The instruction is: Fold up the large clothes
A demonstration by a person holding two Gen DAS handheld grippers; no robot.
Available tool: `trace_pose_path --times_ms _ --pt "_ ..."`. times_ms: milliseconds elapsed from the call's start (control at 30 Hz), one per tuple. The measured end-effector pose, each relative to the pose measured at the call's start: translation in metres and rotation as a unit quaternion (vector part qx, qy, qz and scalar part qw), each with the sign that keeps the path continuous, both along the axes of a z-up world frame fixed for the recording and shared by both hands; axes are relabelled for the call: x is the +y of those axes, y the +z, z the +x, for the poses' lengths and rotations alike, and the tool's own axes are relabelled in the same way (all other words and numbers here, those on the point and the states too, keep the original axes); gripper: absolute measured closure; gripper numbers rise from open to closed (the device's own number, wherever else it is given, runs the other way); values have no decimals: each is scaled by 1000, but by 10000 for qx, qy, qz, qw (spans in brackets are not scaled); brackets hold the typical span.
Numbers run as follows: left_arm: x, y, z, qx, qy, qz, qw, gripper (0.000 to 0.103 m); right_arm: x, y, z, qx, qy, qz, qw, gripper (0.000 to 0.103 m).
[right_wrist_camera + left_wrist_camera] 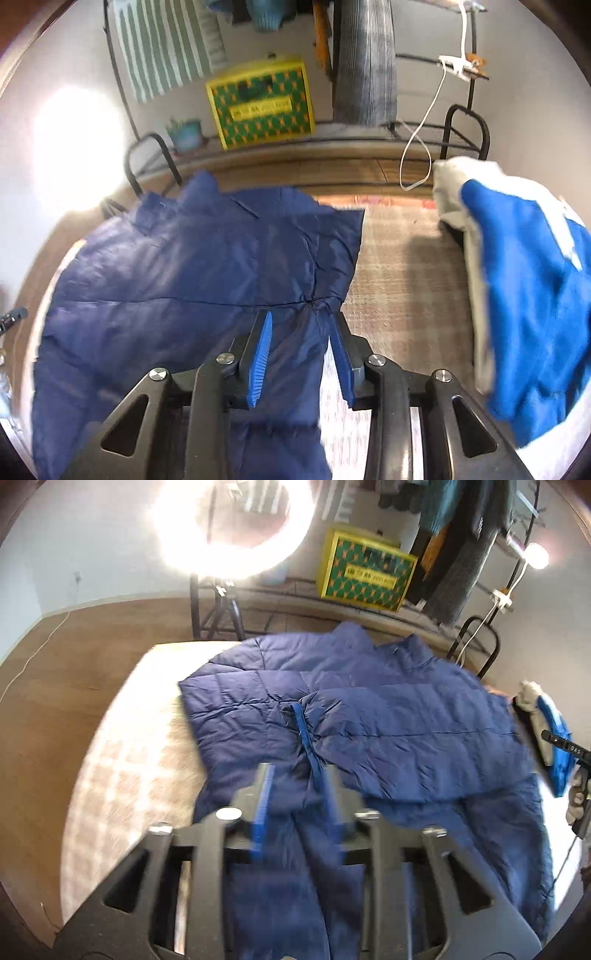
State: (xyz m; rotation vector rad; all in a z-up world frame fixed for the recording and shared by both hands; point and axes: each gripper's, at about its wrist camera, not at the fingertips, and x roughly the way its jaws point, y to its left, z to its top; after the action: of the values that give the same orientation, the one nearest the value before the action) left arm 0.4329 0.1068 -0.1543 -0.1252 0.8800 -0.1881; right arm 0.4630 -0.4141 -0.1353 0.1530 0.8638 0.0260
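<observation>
The navy quilted jacket [369,716] lies spread over the middle of the table [122,738], collar toward the far edge, one sleeve folded across its front and its hem running off toward the near edge. The left gripper [299,794] hangs over the gathered cloth with its jaws apart, fabric lying between the blue pads [263,805] but not pinched; the right gripper [301,354] is likewise parted over the jacket's right-hand edge. To fold cleanly, each should probably bite one layer at matching points, lift level and carry over together. Bare tabletop shows left of the jacket and on the right, up to a blue-and-white folded garment [524,288] near the right edge, which limits sideways swing.
</observation>
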Motion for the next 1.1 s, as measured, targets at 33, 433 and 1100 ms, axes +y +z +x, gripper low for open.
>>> trace_pose_path --times_ms 33,433,1100 --pt "6 9 -14 -57 21 -13 10000 66 0 12 -13 -102 4 14 9999 66" --pt "44 55 -161 131 126 -370 9991 53 -1 99 -167 -926 314 44 9952 33" --pt "74 -31 -293 1361 427 -1186 9826 47 -45 25 -335 31 265 620 9977 24"
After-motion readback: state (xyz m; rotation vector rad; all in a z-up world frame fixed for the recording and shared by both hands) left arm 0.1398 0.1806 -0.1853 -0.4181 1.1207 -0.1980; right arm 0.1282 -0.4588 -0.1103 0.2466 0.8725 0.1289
